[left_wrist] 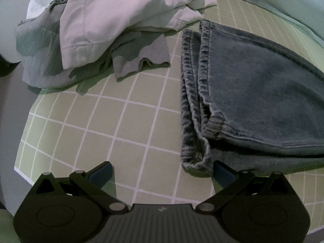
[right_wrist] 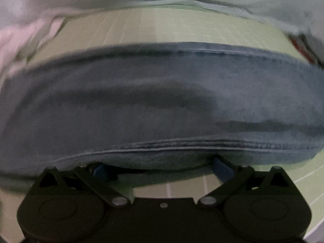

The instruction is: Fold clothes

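— Green gridded mat (left_wrist: 125, 121) covers the bench. Where are the jeans (left_wrist: 263, 93)?

— On the right of the mat in the left wrist view, folded, hems toward the left, long axis running off to the right.

— And the far left?

— A white garment (left_wrist: 121, 14) heaped on a grey one (left_wrist: 46, 46).

— Jaws?

— Left gripper (left_wrist: 162, 174) spread wide, just beside the near hem corner. Right gripper (right_wrist: 162, 169) spread too, at the jeans' near seamed edge; that view is blurred.
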{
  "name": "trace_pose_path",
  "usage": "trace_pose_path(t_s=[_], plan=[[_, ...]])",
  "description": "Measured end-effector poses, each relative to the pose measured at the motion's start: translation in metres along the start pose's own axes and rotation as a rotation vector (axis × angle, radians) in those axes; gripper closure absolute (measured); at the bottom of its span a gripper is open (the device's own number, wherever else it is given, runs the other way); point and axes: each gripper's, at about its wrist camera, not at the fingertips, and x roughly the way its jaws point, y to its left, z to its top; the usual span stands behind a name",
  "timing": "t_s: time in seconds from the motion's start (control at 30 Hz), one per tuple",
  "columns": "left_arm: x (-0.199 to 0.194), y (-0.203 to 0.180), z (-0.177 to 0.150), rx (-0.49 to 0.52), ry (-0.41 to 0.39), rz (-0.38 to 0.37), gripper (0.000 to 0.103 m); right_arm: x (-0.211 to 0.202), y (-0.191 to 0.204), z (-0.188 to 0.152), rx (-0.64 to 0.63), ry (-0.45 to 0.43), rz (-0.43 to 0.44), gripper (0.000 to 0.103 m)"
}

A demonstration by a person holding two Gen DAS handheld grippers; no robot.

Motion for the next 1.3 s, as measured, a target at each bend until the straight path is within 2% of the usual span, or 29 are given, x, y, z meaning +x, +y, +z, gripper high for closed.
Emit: trace_pose_path(t_s=[0.1,0.23,0.33,0.47,0.57,0.63,0.67,0.7,0.93,1.0,1.03,1.1,1.23,1.3], plan=[[-0.003,0.007,-0.001,-0.041,0.01,-0.017,0.0,-0.005,0.004,-0.014,-0.036,0.028,0.009,0.0],[-0.014,0.027,0.001,-0.198,-0.007,-0.098,0.0,-0.011,0.005,-0.027,-0.068,0.056,0.001,0.0],[-0.028,0.034,0.005,-0.268,-0.072,-0.118,0.0,-0.014,0.0,-0.029,-0.049,0.063,-0.008,0.0],[-0.048,0.024,0.013,-0.237,-0.191,-0.094,0.004,-0.015,-0.012,-0.025,0.01,0.06,-0.02,0.0],[-0.05,0.01,0.016,-0.192,-0.222,-0.125,0.026,-0.014,-0.017,-0.025,0.027,0.056,-0.026,0.0],[-0.045,-0.001,0.016,-0.16,-0.208,-0.162,0.043,-0.014,-0.015,-0.026,0.02,0.055,-0.024,0.0],[-0.042,-0.006,0.015,-0.145,-0.196,-0.174,0.055,-0.015,-0.015,-0.026,0.017,0.055,-0.022,0.0],[-0.038,-0.012,0.015,-0.131,-0.183,-0.185,0.063,-0.015,-0.015,-0.027,0.015,0.055,-0.022,0.0],[-0.011,-0.031,0.017,-0.111,-0.13,-0.164,0.063,-0.018,-0.022,-0.032,0.013,0.06,-0.035,0.0],[-0.013,-0.031,0.018,-0.112,-0.142,-0.16,0.085,-0.018,-0.024,-0.034,0.017,0.062,-0.042,0.0],[-0.016,-0.03,0.018,-0.117,-0.151,-0.162,0.085,-0.018,-0.026,-0.035,0.02,0.063,-0.045,0.0],[-0.029,-0.026,0.018,-0.137,-0.181,-0.175,0.086,-0.018,-0.026,-0.034,0.029,0.065,-0.049,0.0],[-0.086,-0.012,0.012,-0.155,-0.297,-0.23,0.085,-0.018,-0.025,-0.031,0.036,0.066,-0.052,0.0],[-0.095,-0.013,0.006,-0.119,-0.315,-0.201,0.085,-0.017,-0.027,-0.03,0.035,0.072,-0.051,0.0]])
